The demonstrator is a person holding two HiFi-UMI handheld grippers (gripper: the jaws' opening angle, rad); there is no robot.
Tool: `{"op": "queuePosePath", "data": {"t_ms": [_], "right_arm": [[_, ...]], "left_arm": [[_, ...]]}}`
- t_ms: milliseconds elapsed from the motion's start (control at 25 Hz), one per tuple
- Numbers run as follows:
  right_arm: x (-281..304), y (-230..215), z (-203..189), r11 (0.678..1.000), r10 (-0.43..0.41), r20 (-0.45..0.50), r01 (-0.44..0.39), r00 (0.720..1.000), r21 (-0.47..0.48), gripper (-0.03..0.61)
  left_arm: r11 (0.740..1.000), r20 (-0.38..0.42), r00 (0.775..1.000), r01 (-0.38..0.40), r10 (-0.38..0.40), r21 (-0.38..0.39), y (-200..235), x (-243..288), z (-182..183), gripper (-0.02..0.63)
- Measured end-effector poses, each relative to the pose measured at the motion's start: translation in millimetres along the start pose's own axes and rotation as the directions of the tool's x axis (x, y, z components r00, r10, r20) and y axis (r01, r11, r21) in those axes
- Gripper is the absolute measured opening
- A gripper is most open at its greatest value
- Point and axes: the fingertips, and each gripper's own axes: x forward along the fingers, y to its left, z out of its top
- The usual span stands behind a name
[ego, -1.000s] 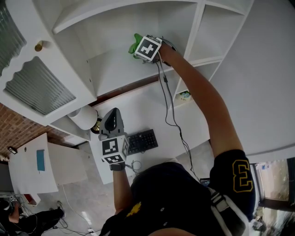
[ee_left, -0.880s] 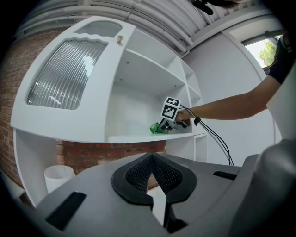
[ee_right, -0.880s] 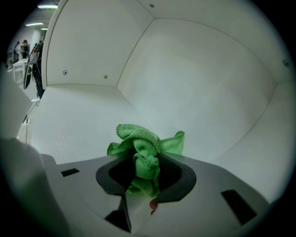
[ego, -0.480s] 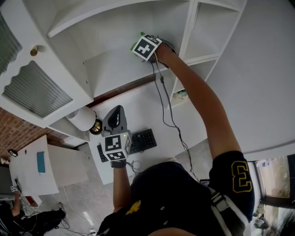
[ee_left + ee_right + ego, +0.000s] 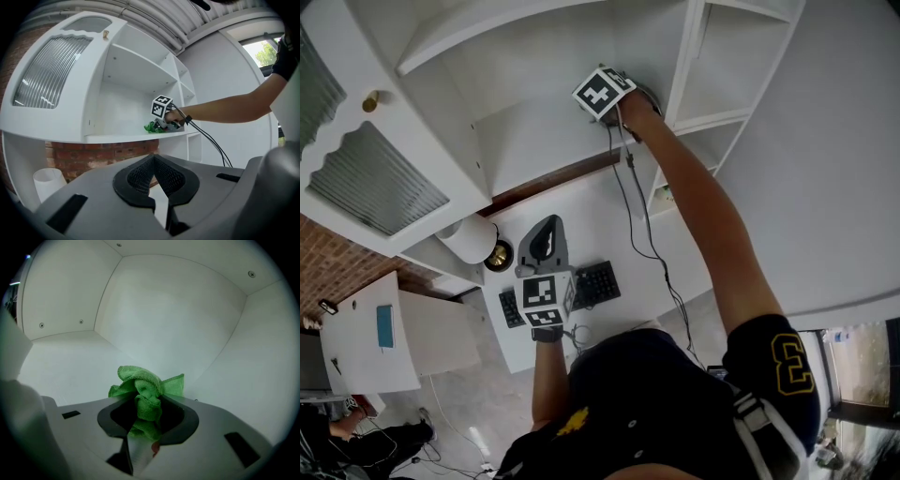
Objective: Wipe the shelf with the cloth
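Note:
The green cloth [image 5: 146,389] is bunched between the jaws of my right gripper [image 5: 148,405], which is shut on it. It is pressed low in the back corner of the white shelf [image 5: 65,363]. In the head view only the marker cube of the right gripper [image 5: 603,92] shows on the shelf [image 5: 534,141], and the cloth is hidden behind it. From the left gripper view the cloth [image 5: 151,127] lies on the shelf board [image 5: 117,137] under the right gripper [image 5: 162,118]. My left gripper [image 5: 546,246] hangs low over the desk, shut and empty, its jaws meeting at the tips [image 5: 154,158].
An open cabinet door with ribbed glass [image 5: 380,183] and a brass knob [image 5: 367,100] juts out left of the shelf. A divider wall [image 5: 682,66] bounds the shelf on the right. Below are a white lamp shade [image 5: 469,239], a keyboard [image 5: 596,283] and the gripper cable [image 5: 642,216].
The right gripper has slid the cloth right and deeper along the shelf, so the cloth no longer shows in the head view. The left gripper drifted slightly right and down.

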Motion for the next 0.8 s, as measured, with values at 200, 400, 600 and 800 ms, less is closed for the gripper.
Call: {"op": "queuePosePath", "data": {"t_ms": [200,400,600,800], "right_arm": [[-4,-10,-3,0.997,-0.001,-0.019,0.002,1.000,0.074,0.118],[-2,-15,0,0.997,-0.013,-0.031,0.015,0.999,0.072,0.118],[-24,29,35,0.962,0.190,0.140,-0.213,0.972,0.173,0.124],[-73,129,111,0.913,0.405,0.327,-0.399,0.854,-0.087,0.126]], "left_arm": [[1.000,0.007,1.000,-0.017,0.017,-0.018,-2,-2,1,0.011],[0.999,0.012,0.999,-0.044,0.044,-0.004,0,-6,8,0.011],[0.997,0.026,0.997,-0.069,0.068,0.024,14,-21,17,0.011],[0.993,0.034,0.993,-0.112,0.111,0.026,31,-31,22,0.011]]}}
